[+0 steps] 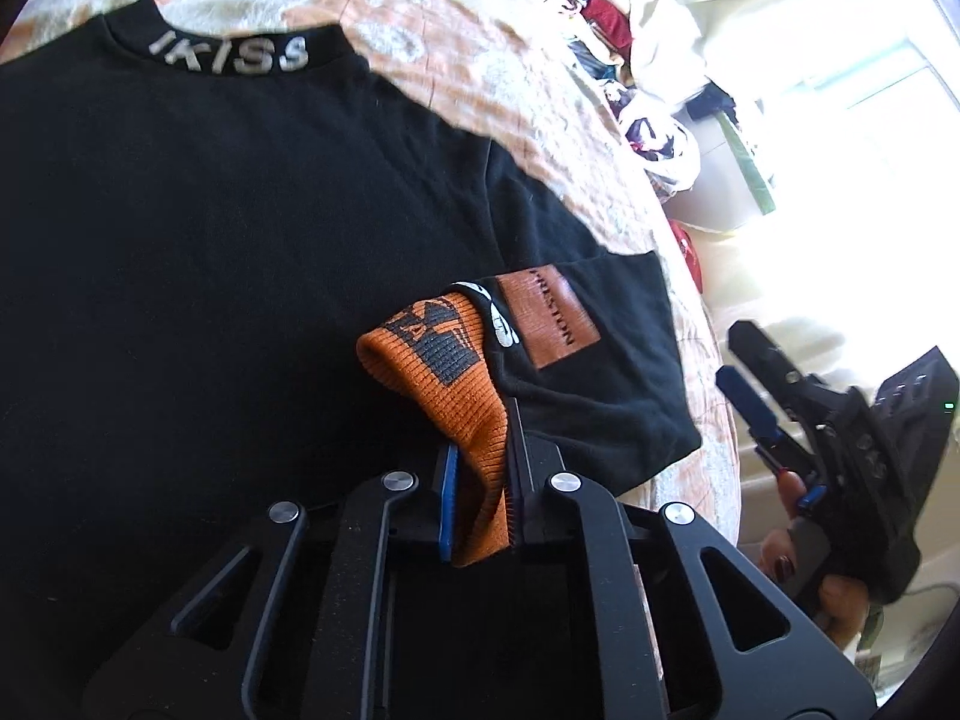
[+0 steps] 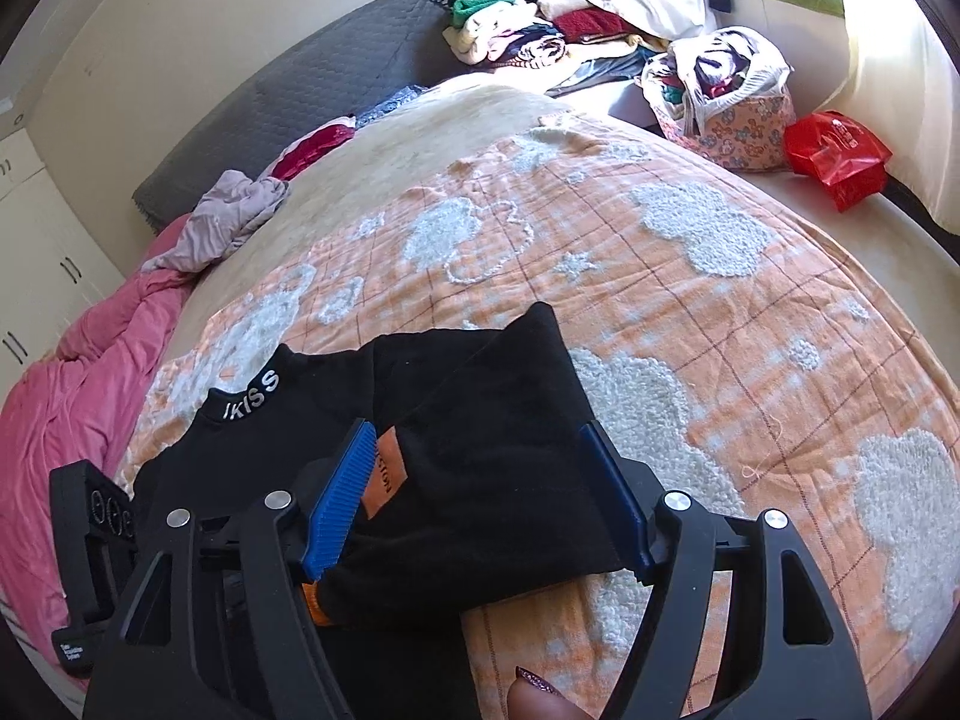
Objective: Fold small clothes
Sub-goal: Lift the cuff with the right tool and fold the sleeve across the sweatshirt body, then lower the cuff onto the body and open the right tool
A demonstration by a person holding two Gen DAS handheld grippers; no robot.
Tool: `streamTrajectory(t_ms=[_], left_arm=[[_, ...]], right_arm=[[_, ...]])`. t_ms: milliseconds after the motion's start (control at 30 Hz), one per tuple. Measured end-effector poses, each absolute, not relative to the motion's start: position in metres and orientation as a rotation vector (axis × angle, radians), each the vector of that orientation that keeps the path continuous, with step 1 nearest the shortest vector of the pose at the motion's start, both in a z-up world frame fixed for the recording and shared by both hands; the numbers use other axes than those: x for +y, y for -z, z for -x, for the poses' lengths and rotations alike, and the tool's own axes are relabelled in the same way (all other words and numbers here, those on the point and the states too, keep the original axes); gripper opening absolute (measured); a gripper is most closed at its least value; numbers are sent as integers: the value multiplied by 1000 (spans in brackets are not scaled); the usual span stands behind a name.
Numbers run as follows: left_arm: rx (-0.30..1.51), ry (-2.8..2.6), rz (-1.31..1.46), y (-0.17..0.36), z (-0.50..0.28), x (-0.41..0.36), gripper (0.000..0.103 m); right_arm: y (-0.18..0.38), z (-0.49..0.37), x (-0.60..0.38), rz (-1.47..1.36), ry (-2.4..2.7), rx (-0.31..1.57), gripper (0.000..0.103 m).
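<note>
- Two views show one garment: a small black top (image 1: 210,228) lying flat on an orange and white patterned blanket (image 1: 456,48) spread over a bed.
- Left wrist view: the top fills the left and centre of the frame, its collar at the upper left bearing pale letters that read "IKISS".
- Low in the centre, the left gripper (image 1: 480,498) has its fingers closed tight on the orange ribbed cuff (image 1: 444,372) of a sleeve, which is drawn across the black fabric.
- Just right of the cuff, a brown patch (image 1: 549,318) is sewn on the sleeve.
- At the right edge, the right gripper (image 1: 750,384) is held in a hand off the side of the bed; its fingers appear parted and hold nothing.
- Right wrist view: the top sits in the lower centre of the frame, collar at the lower left, one black sleeve (image 2: 480,396) folded over the body.
- The right gripper's (image 2: 480,492) blue-padded fingers stand wide apart, astride the folded sleeve, gripping nothing.
- A heap of other clothes (image 2: 540,24) lies at the top of the frame, well apart from the top.
- Handling, as I judge it: the cloth looks light, soft and limp, so it will sag and crease wherever it is unsupported.
- The thick ribbed cuffs, hems and seams seem the surest places to pinch, since a single layer could slip from the pads.
</note>
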State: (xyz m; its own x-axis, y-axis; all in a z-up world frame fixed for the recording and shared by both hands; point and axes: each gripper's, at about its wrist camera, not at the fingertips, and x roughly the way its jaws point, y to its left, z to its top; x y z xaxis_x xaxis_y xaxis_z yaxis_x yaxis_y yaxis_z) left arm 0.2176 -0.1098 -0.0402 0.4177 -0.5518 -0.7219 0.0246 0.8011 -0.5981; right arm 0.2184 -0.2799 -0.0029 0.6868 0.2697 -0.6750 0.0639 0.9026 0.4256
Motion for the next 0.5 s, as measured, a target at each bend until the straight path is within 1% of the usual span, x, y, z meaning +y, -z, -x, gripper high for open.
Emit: streamTrajectory(t_ms=[167, 300, 500], left_arm=[[959, 334, 483, -3, -208, -80, 5], [874, 285, 484, -32, -197, -43, 4], [812, 193, 475, -52, -183, 7, 4]], right_arm=[[4, -218, -285, -441, -90, 810, 68], [4, -218, -284, -438, -89, 808, 68], [5, -221, -277, -417, -95, 816, 68]])
